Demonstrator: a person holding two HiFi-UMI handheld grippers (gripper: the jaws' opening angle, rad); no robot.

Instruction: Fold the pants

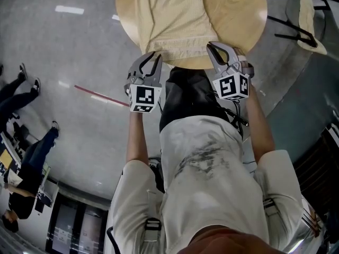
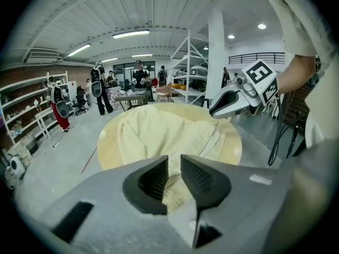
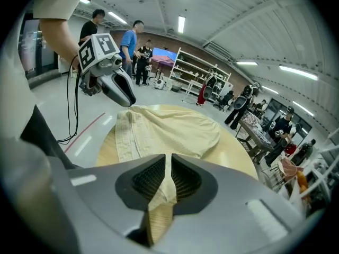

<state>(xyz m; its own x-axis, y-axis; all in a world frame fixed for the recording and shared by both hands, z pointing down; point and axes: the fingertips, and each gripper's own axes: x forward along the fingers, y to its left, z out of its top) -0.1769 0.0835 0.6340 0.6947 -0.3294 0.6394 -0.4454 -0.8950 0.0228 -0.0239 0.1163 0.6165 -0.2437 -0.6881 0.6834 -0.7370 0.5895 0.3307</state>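
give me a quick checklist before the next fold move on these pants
1. Right gripper grips the pants: ok, cloth is clamped between its fingers.
2. Left gripper grips the pants: not ok, its fingers are apart and cloth only shows through the gap.
3. Both grippers at the near waistband edge: ok.
4. Pants resting on the table: ok.
5. Cloth smooth: not ok, folds near the waistband.

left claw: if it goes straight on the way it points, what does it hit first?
Probably the pants, their near edge on the round table, just beyond the open left claw; depth is unclear.
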